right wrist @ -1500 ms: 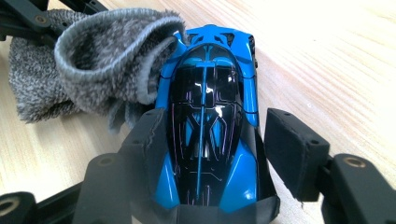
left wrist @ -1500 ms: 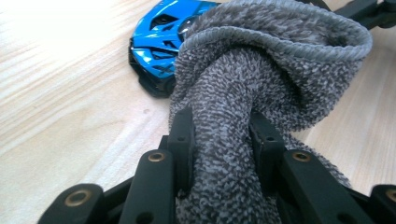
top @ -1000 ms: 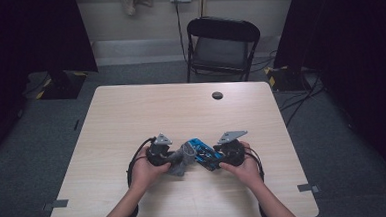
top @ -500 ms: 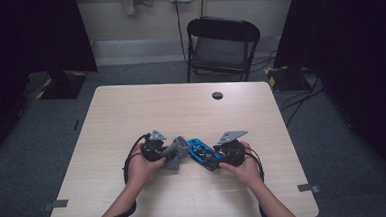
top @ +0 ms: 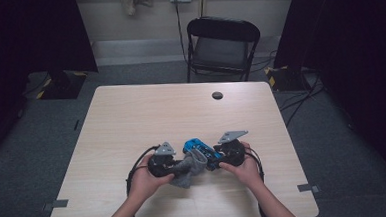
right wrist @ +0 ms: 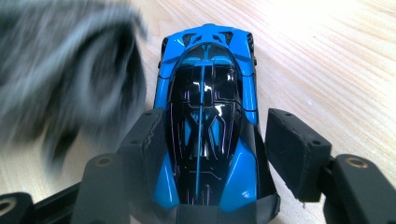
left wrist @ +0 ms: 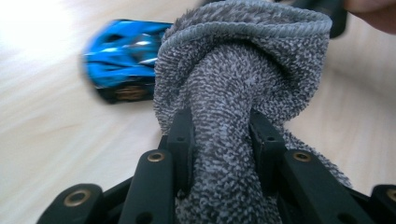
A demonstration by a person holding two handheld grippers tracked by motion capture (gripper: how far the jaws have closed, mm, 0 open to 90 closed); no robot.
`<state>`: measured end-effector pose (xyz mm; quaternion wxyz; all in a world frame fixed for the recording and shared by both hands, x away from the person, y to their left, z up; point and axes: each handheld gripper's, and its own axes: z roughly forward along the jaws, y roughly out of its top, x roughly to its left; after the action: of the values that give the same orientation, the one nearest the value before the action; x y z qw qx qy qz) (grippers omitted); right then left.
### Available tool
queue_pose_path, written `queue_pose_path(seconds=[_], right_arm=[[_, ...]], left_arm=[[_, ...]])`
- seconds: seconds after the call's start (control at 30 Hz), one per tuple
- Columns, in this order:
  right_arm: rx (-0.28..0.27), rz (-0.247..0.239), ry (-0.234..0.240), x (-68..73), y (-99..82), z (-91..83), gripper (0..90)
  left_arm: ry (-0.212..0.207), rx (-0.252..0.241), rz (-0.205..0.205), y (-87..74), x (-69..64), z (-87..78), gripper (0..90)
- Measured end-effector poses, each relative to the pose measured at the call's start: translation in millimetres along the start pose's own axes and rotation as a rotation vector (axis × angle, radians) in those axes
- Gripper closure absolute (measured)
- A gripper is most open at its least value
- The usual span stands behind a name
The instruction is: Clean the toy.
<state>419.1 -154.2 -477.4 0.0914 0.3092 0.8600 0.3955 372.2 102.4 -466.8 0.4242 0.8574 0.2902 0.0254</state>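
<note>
Left tongs (left wrist: 219,135) first: clamped tight on a bunched grey cloth (left wrist: 243,60), fold of it bulging up past the tips and hanging right beside the blue toy car (right wrist: 205,116). Over to the right tongs (top: 213,160): closed round the rear of that car, pads against its flanks as far as can be judged, nose pointing away across the table (top: 171,114). Sitting low near the front edge of the table, between the two hands, cloth on the left, car on the right. Looks like a wipe-down of the bodywork in hand. Now the dangers. Glossy, tapering shell in a grip on the tail alone, so could squirt forward or twist out under a hard sideways rub. Could also snag the looped pile on a wing or a wheel and drag the car round. Thick wad of cloth too, so may hide the contact and bring hard black tips against the paint. Calls for light strokes along the body and a steady right hand.
</note>
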Motion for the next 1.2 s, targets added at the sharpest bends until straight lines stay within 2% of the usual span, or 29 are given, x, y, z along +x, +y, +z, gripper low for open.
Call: queue_pose_path(seconds=[0.1,0.17,0.2,0.27,0.3,0.37,0.4,0.43,0.47,0.5,0.53,0.57,0.63,0.7,0.73,0.77,0.8,0.83,0.87,0.9,1.0,1.07,1.13,1.2], right_arm=[[-0.001,0.001,-0.001,0.1,-0.2,-0.1,38.9],[-0.001,0.001,0.0,0.1,-0.3,-0.2,38.9],[0.001,0.001,0.0,0.1,-0.3,-0.5,38.9],[0.004,-0.007,-0.005,0.8,-0.2,-0.8,38.9],[0.005,-0.006,-0.007,1.0,-0.2,-1.0,38.9],[0.004,-0.009,-0.007,1.2,-0.3,-1.0,38.8],[0.0,-0.006,-0.006,1.0,-0.7,-1.0,38.9],[0.0,-0.006,-0.006,1.0,-0.7,-1.0,38.9],[-0.002,-0.007,-0.006,0.9,-1.0,-1.0,38.8],[-0.002,-0.007,-0.006,0.9,-1.0,-1.0,38.8],[-0.004,-0.006,-0.009,1.5,-1.1,-1.0,38.8],[-0.004,-0.006,-0.009,1.5,-1.1,-1.0,38.8],[-0.011,0.011,-0.013,1.8,-2.6,-1.3,38.7],[-0.016,0.017,-0.013,1.6,-3.3,-1.3,38.7],[-0.015,0.02,-0.015,1.9,-3.2,-1.3,38.7],[-0.011,0.018,-0.017,2.1,-2.8,-1.5,38.7],[-0.009,0.019,-0.019,2.3,-2.4,-1.5,38.7],[-0.009,0.019,-0.019,2.3,-2.4,-1.5,38.7],[-0.02,0.026,-0.02,2.3,-3.7,-1.3,38.7],[-0.023,0.026,-0.022,2.6,-4.1,-1.4,38.7],[-0.017,0.017,-0.043,4.7,-3.3,-2.3,36.7],[-0.003,0.014,-0.052,5.7,-2.0,-3.1,36.7],[0.008,-0.004,-0.074,6.9,0.0,-3.8,31.2],[0.014,0.015,-0.069,6.0,1.7,-5.1,26.7]], left_arm=[[-0.028,0.016,0.005,0.7,-7.6,15.0,66.7],[-0.013,0.026,0.015,0.8,-7.9,18.9,66.7],[0.002,0.03,0.004,-0.2,-4.1,25.2,66.7],[0.023,0.022,-0.014,-1.5,1.9,26.6,66.7],[0.022,0.015,-0.031,-2.2,5.3,26.2,66.7],[0.034,0.015,-0.039,-2.4,8.8,24.0,66.7],[0.066,0.016,-0.032,-2.7,12.7,20.8,66.6],[0.068,0.016,-0.044,-3.2,15.7,18.6,66.6],[0.112,0.014,-0.059,-5.5,24.1,11.8,66.6],[0.112,0.014,-0.059,-5.5,24.1,11.8,66.5],[0.133,0.009,-0.08,-8.5,33.1,5.5,66.4],[0.133,0.009,-0.08,-8.5,33.1,5.5,66.1],[0.127,-0.005,-0.123,-14.2,41.9,-1.2,66.1],[0.123,-0.004,-0.123,-15.4,41.7,-2.7,66.1],[0.112,0.0,-0.099,-15.8,38.1,-4.6,66.1],[0.112,0.0,-0.099,-15.8,38.1,-4.6,66.0],[0.084,-0.01,-0.089,-15.0,31.5,-5.5,66.0],[0.084,-0.01,-0.089,-15.0,31.5,-5.5,66.0],[0.064,-0.011,-0.072,-13.8,24.5,-4.7,65.8],[0.064,-0.011,-0.072,-13.8,24.5,-4.7,65.6],[0.029,-0.013,-0.045,-12.9,14.4,-1.9,64.0],[0.038,-0.009,-0.022,-13.0,10.6,-1.1,62.6],[0.036,0.002,-0.007,-14.1,8.6,-0.4,60.8],[0.036,0.015,0.018,-15.7,6.4,0.5,59.1]])
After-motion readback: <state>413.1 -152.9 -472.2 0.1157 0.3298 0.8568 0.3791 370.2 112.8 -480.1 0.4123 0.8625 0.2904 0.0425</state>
